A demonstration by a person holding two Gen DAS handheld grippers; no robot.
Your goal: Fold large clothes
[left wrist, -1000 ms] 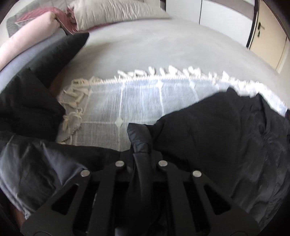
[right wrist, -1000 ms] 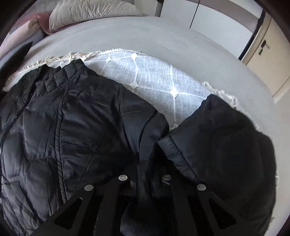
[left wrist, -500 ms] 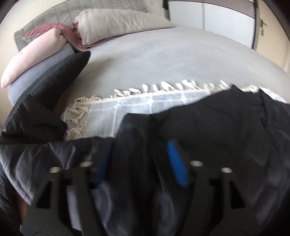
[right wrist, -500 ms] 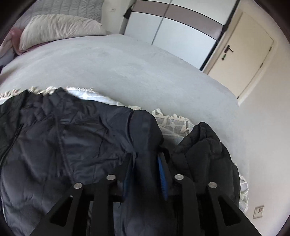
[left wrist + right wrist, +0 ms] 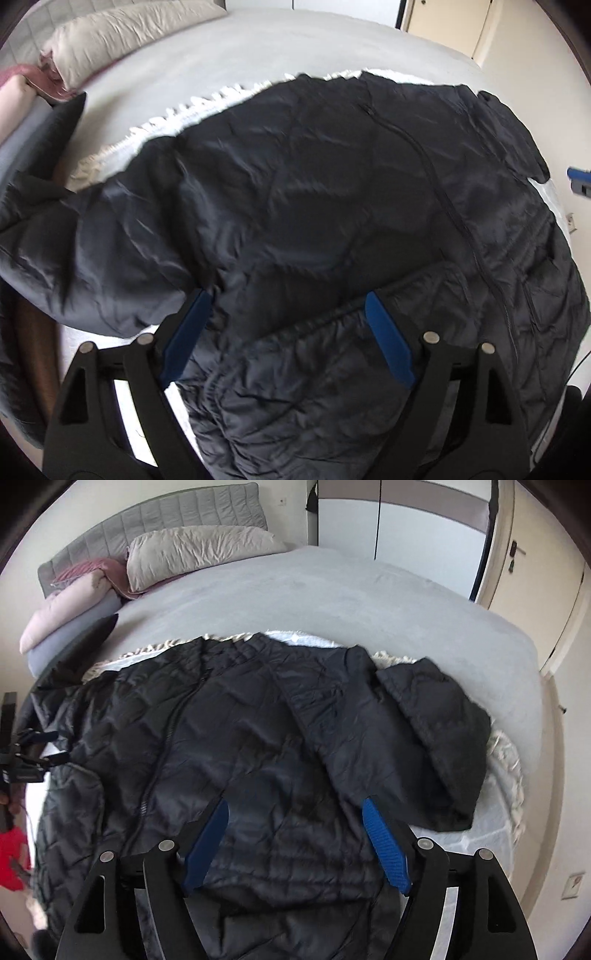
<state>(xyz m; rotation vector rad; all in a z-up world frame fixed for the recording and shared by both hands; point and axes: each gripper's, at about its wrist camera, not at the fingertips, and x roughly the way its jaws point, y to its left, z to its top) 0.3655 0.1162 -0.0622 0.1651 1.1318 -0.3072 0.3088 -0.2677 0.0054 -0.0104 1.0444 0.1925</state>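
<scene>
A large black quilted jacket (image 5: pixel 332 192) lies spread front-up on a white fringed throw (image 5: pixel 207 103) on the bed; its zipper (image 5: pixel 436 177) runs down the middle. It also shows in the right wrist view (image 5: pixel 258 738), with one sleeve (image 5: pixel 439 738) folded at the right. My left gripper (image 5: pixel 288 299) is open and empty above the jacket's near edge, its blue pads (image 5: pixel 388 343) wide apart. My right gripper (image 5: pixel 295 805) is open and empty above the jacket, blue pads (image 5: pixel 384 842) apart.
The grey bed (image 5: pixel 332 590) carries pillows (image 5: pixel 199 550) and a pink blanket (image 5: pixel 74 598) at the headboard. A dark cushion (image 5: pixel 55 129) lies at the left. White wardrobe doors (image 5: pixel 399 535) and a room door (image 5: pixel 535 572) stand behind.
Both grippers have let go of the jacket and opened wide. They have pulled back and up, and the jacket now lies flat on the throw.
</scene>
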